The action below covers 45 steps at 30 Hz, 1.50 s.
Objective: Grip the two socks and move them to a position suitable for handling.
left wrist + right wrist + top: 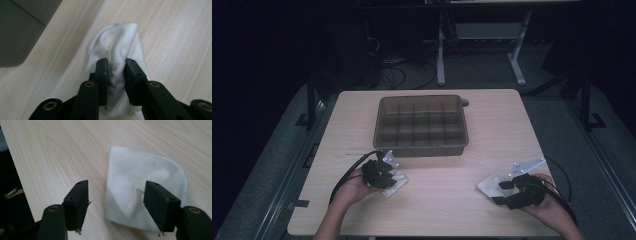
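Note:
A white cloth (120, 37) lies bunched on the wooden table, and my left gripper (116, 66) is shut on it, the pads pinching a raised fold between them. From the high view this cloth (398, 183) sits near the table's front left under the left gripper (381, 176). A second white cloth (135, 175) lies flat with one corner lifted at the front right (488, 184). My right gripper (117, 195) stands open over its near edge, one jaw above the cloth and the other above bare wood; in the high view it (503, 192) rests beside that cloth.
A brown plastic tray (421, 148) divided into several compartments stands at the middle of the table (497, 125), just beyond the left gripper. Its corner (17, 32) shows in the left gripper view. A small dark object (465, 103) lies behind the tray. Cables trail from both grippers.

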{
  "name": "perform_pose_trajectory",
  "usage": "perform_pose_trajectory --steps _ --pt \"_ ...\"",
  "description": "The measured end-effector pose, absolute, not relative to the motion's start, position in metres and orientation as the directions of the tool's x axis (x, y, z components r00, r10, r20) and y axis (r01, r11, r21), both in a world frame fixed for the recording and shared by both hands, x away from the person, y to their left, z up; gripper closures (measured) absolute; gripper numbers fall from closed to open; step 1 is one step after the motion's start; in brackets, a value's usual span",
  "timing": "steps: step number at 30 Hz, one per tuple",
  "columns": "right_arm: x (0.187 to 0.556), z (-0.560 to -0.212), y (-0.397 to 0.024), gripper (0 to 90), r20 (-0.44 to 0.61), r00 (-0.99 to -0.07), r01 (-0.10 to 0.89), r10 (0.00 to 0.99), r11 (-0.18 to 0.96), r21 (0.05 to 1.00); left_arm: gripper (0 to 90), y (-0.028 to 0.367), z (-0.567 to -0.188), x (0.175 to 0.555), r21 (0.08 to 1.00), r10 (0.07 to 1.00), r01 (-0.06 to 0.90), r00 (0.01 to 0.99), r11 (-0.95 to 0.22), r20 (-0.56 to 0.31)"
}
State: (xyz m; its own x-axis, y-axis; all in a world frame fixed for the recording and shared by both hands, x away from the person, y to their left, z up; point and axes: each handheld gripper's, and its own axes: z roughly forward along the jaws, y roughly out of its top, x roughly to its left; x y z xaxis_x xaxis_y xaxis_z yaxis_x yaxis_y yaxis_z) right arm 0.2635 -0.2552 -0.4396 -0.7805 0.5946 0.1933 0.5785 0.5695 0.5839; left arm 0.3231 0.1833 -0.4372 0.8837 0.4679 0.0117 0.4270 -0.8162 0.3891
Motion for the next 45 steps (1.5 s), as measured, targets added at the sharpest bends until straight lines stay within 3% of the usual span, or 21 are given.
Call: perform_pose_trajectory --steps 9,27,37,45 --pt "0.265 -0.44 -0.258 36.5 0.199 -0.775 0.584 0.6 0.559 0.589 84.1 0.18 -0.427 0.328 0.408 0.428 0.401 0.903 -0.82 -0.028" --pt "0.265 -0.439 -0.259 36.6 0.206 -0.773 0.584 0.6 0.548 0.599 84.2 0.124 -0.393 0.338 0.433 0.26 0.242 0.965 -0.868 -0.018" --pt "0.265 -0.439 -0.26 36.6 0.21 -0.773 0.585 0.599 0.545 0.6 83.0 0.076 -0.409 0.352 0.389 0.112 0.123 0.992 -0.913 -0.051" --pt "0.264 -0.439 -0.259 36.6 0.205 -0.774 0.584 0.599 0.551 0.596 78.0 0.061 -0.424 0.359 0.367 0.072 0.096 0.994 -0.925 -0.079"
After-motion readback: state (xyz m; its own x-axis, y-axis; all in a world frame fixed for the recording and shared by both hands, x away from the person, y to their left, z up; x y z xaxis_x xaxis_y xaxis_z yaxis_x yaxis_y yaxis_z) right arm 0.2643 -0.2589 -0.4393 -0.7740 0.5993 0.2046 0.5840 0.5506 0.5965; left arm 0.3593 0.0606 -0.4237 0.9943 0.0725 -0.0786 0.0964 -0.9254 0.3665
